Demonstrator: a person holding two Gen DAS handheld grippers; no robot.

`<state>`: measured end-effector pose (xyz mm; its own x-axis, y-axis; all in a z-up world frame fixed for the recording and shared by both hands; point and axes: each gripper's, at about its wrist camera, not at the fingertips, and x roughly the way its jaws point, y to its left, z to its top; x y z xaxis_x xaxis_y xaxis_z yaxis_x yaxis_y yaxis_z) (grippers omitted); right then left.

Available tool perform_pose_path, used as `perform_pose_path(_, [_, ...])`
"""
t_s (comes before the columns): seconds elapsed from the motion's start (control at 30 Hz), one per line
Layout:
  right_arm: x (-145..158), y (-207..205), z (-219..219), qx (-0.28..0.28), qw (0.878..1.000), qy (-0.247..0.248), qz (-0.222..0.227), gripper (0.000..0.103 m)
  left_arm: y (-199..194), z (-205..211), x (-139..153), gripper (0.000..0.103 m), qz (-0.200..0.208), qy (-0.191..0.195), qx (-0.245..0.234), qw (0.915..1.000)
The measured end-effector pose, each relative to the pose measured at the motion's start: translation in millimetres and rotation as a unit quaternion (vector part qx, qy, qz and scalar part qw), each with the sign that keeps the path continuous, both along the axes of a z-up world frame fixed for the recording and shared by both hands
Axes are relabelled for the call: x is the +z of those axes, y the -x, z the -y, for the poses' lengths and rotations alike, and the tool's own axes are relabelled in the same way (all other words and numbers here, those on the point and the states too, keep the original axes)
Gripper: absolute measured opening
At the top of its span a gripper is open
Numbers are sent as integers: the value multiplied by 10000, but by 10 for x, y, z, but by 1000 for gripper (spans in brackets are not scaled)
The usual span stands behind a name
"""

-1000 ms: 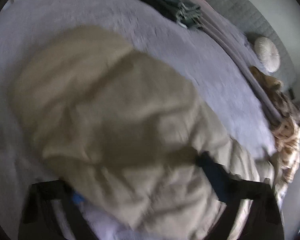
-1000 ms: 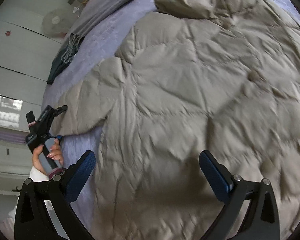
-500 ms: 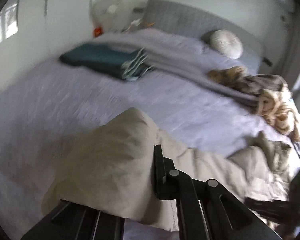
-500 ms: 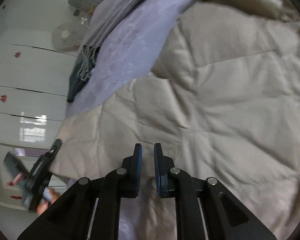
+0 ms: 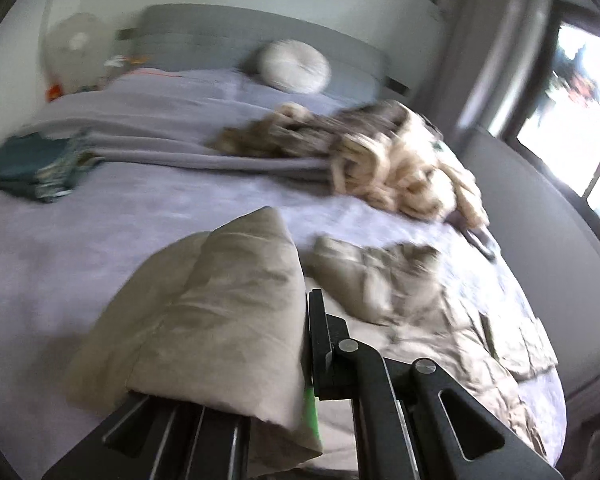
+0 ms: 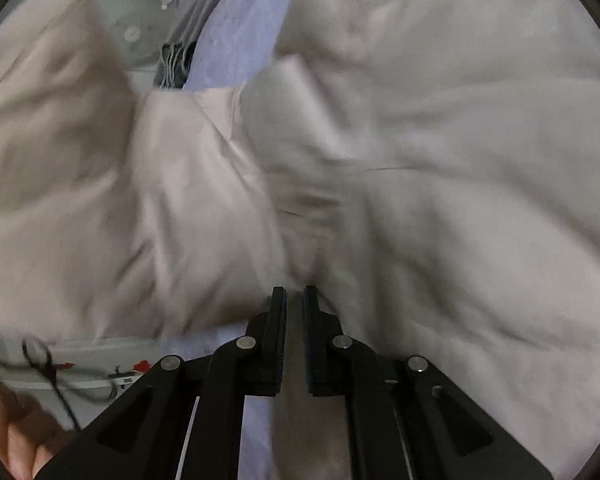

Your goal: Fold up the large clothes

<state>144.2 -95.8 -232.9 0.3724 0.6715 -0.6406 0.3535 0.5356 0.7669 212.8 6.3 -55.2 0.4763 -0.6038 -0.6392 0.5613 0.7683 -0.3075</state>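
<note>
Broadly, a bed with a lilac sheet fills the left wrist view, headboard at the far end. Across its near right part lies the task's thing, a large beige padded jacket, mostly spread flat and rumpled. Farther off sit a tan knitted blanket at the right, a folded teal cloth at the far left, and a round cushion against the headboard.

Left hand-held gripper: jaws closed on a bunched part of the jacket, raised clear of the sheet and hanging over the near fingers. Right hand-held gripper: jaws almost together, with a thin fold of the jacket pinched between them near the garment's near edge; a hand shows at the lower left.

Progress, as judged: early. Both grips are taken and one part is lifted, but no neat fold lies finished; carrying the lifted part over, flattening and further folds remain.
</note>
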Motion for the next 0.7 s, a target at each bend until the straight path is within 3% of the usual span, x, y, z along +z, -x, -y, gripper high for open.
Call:
perform_pose_path(0.17, [317,649,974,-515,9938,986,-11,8,336,983,-384,9,-109,-559,-649,9963])
perform_pose_path(0.23, [392,911,1379,-783,9874,1374,-82,8,507,1336,-689,9,-98,-1056,-802,9911])
perform_pose_path(0.37, [417,1210,1849,-1137,9805,1593,-175,8,730,1580,-1253,9,-112,-1921,-967,9765])
perform_pose_path(0.43, [387,1259,1947,-1217,9812,1488,-165,8,831,1562,-1331,11,-41,-2091,-1016,9726])
perform_pose_path(0.5, [367,1282,2007,-1261,9817,1417,-147,8,917,1500,-1267,53,-80,-1943,-1199,9736])
perform_pose_path(0.53, [364,1264,2017,-1257,9819,1413,-132,10,951,1428,-1209,89,-130,-1816,-1293,9747])
perform_pose_path(0.57, [348,1228,2020,-1249,9816,1436,-138,11,1006,1345,-1110,94,-34,-1691,-1278,9773])
perform_pose_path(0.63, [400,1312,2109,-1206,9797,1591,-169,11,1058,1161,-943,94,110,-1628,-1275,9783])
perform_pose_path(0.67, [453,1358,2092,-1151,9782,1722,-165,16,1064,1088,-865,94,110,-1596,-1271,9789])
perform_pose_path(0.7, [525,1290,1972,-1055,9754,1929,-140,31,1059,959,-782,94,84,-1497,-1234,9810])
